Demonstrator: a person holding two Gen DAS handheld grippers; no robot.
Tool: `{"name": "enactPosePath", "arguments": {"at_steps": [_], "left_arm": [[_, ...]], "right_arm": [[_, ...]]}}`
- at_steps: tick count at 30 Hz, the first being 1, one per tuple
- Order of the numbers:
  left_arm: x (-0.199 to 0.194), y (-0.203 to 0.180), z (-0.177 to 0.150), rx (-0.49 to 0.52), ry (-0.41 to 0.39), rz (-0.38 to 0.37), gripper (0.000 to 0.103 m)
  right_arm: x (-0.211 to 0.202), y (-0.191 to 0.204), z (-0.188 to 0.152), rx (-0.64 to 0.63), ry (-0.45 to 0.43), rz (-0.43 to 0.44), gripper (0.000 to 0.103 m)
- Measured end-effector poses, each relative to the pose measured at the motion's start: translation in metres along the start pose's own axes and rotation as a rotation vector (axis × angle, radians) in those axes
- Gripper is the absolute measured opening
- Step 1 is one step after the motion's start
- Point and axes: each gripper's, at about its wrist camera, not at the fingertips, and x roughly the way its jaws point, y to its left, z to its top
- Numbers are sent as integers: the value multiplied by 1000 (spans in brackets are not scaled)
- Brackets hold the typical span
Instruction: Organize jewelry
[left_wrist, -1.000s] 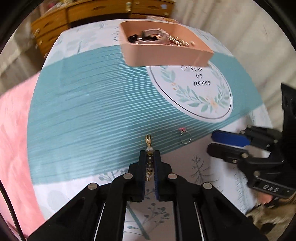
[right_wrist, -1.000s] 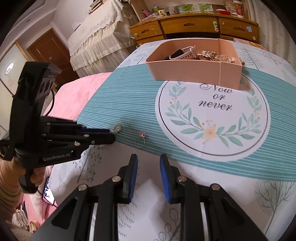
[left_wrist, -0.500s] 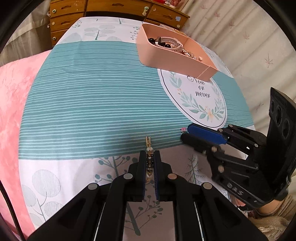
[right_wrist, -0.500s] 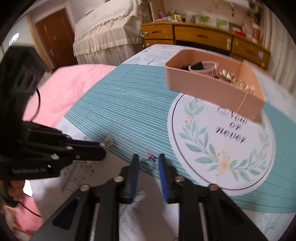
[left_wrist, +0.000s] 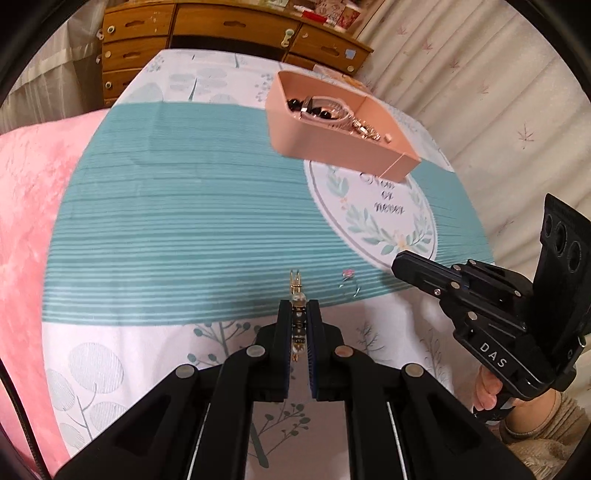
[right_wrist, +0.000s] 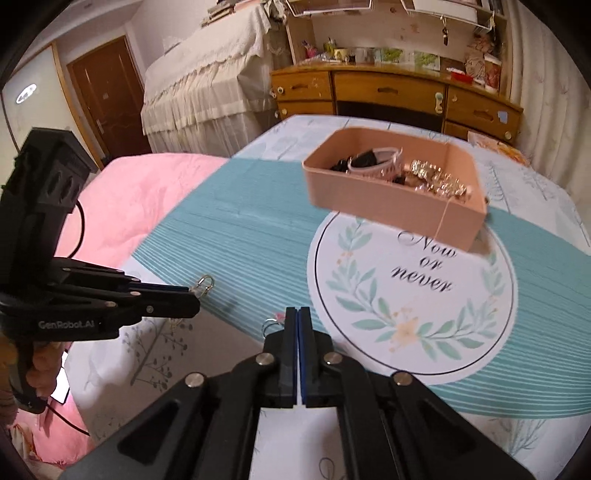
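My left gripper (left_wrist: 298, 308) is shut on a gold and pearl earring (left_wrist: 296, 290), whose hook sticks out past the fingertips above the tablecloth. In the right wrist view the left gripper (right_wrist: 195, 304) comes in from the left, and the earring (right_wrist: 205, 286) hangs at its tip. My right gripper (right_wrist: 298, 312) is shut, pads together, with nothing seen between them. A small ring with a pink stone (left_wrist: 349, 283) lies on the cloth, apart from the right gripper (left_wrist: 397, 264). The ring (right_wrist: 270, 325) shows just left of the right fingers, partly hidden. A pink tray (left_wrist: 332, 147) holding several pieces of jewelry stands farther back.
The teal striped cloth (left_wrist: 184, 229) with a round "Now or never" print (right_wrist: 421, 269) covers the table. A pink blanket (left_wrist: 26, 221) lies to the left, a wooden dresser (right_wrist: 388, 92) stands behind, and a curtain (left_wrist: 480, 92) hangs to the right. A hand (left_wrist: 487, 391) grips the right gripper's handle.
The right jaws have closed from open around the ring to fully shut, and the gripper has lifted. The left gripper still holds the earring, and its view has swung.
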Motion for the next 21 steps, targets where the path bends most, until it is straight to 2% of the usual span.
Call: {"name": "enactPosePath", "arguments": {"at_steps": [4,9,14,20,21], "left_arm": [[-3,-3,1,-2,-12,-8,5],[-4,1,-3,-16,-14,-6,5],[-9,10,-7,-27,-20,-3,5],[-9,15,-9,-28,-20,-10,5],[-9,15,-9,-27,-20,-12,5]], "right_arm": [[14,2,2,35,66,26,1],[30,8,-2,65,107,28,3],[37,18,-6,48,113,3,4],[38,29,-7,19,100,-8,23],[39,30,-7,17,98,-14,23]]}}
